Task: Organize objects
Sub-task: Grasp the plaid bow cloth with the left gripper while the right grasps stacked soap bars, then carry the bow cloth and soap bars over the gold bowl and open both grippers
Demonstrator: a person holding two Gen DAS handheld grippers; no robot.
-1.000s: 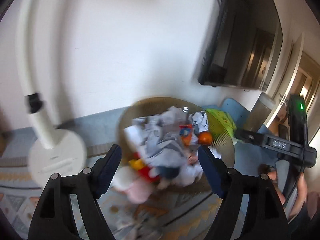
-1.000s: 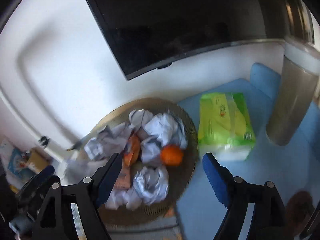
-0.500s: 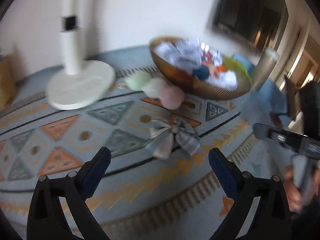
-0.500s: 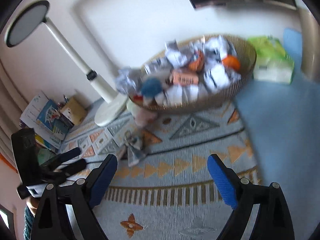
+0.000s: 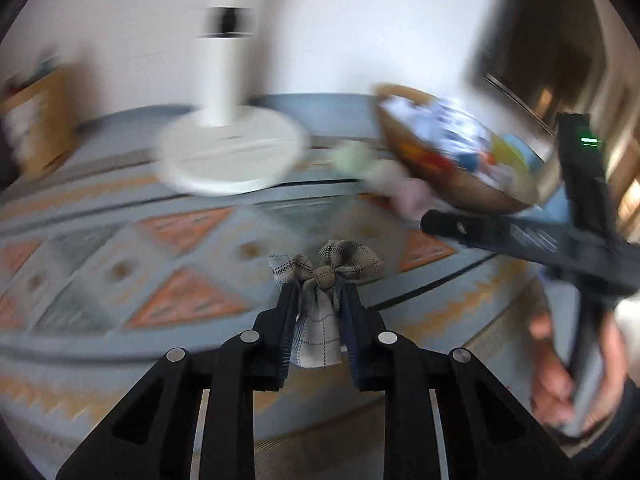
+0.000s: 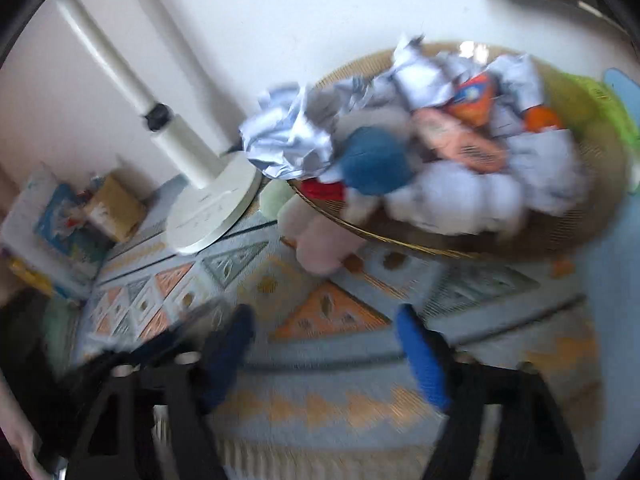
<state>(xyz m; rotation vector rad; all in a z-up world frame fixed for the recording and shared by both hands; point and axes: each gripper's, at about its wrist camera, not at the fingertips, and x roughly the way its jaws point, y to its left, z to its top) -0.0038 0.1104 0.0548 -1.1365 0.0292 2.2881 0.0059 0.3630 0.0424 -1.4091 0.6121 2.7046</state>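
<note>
Both views smear with motion blur, so the heaped basket reads only as crumpled pale cloth, a blue ball and orange packets. The left gripper is clamped on the plaid fabric bow: its tails sit between the 2 fingers, its knot just past their tips, above the patterned rug. The right gripper hangs with fingers spread wide, holding nothing, over the rug's near edge.

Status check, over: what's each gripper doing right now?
Left gripper shut on plaid bow. Right gripper open, empty, above rug. Basket ahead, heaped full.
</note>
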